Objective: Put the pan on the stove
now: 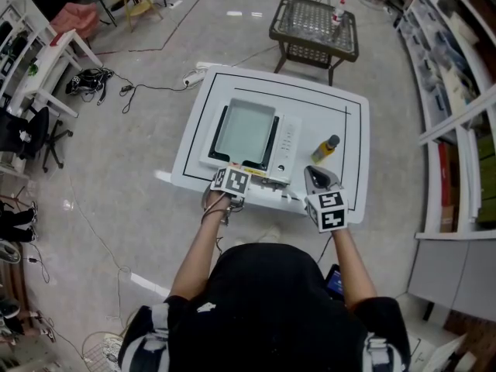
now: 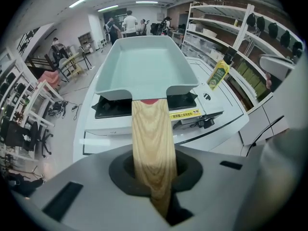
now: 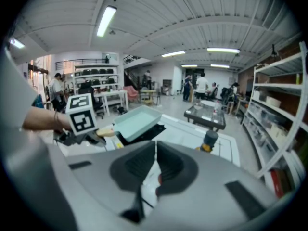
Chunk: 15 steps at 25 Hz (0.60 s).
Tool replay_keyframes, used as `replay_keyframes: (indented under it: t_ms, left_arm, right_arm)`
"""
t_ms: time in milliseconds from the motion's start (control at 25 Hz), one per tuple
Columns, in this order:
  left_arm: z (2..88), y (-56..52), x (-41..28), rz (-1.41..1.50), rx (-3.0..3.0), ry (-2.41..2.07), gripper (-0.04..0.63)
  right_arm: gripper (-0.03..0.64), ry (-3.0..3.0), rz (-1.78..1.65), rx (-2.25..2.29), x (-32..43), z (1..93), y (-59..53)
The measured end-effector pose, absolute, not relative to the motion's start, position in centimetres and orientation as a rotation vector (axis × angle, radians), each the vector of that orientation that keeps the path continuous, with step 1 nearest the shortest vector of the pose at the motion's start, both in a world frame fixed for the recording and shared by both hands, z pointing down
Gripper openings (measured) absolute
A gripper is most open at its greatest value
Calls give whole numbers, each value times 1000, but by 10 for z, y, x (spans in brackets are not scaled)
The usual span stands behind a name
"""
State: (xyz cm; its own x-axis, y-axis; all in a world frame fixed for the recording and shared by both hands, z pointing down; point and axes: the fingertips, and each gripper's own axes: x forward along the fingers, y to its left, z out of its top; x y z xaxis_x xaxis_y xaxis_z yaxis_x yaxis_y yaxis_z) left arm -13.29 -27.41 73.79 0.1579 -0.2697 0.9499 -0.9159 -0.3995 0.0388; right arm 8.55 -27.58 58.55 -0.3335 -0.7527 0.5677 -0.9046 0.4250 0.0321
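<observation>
The left tongs [image 2: 153,174] point down at the near edge of the table [image 1: 345,115]. The pan's wooden handle [image 2: 151,138] runs between the jaws. The jaws are only a little way apart, and a thin dark gap shows beside the handle on one side. So they seem to sit around the handle and not squeeze it. The pan [image 1: 244,129] is pale green and square. It lies on the black top of the stove [image 1: 288,142], and its handle sticks out toward the person. I cannot tell if the pan rests flat, because from the right gripper view it looks a bit tipped. To the right of the stove's white button panel stands a small yellow bottle [image 1: 326,147] with a dark cap, apart from the stove. Further right, the right tongs [image 3: 155,162] hang over the table's near right corner. Their jaws are closed to a thin slit and hold nothing. The big job looks almost done, since the pan is already on the stove. What seems to be left is for the left tongs to let go all the way and pull back from the handle.
</observation>
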Motion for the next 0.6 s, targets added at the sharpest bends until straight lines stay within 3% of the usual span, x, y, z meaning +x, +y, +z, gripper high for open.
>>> replay_keyframes:
  t_ms: [280,600]
  left_arm:
    - [733,-270,-126,1175,1761,-1087,74]
    - [710,-274,-118,1029,1785,-1076,138]
  right_arm:
    - [35,-2173,411,1398,89,590,-271]
    - [35,-2173,414,1394,90,589,-270]
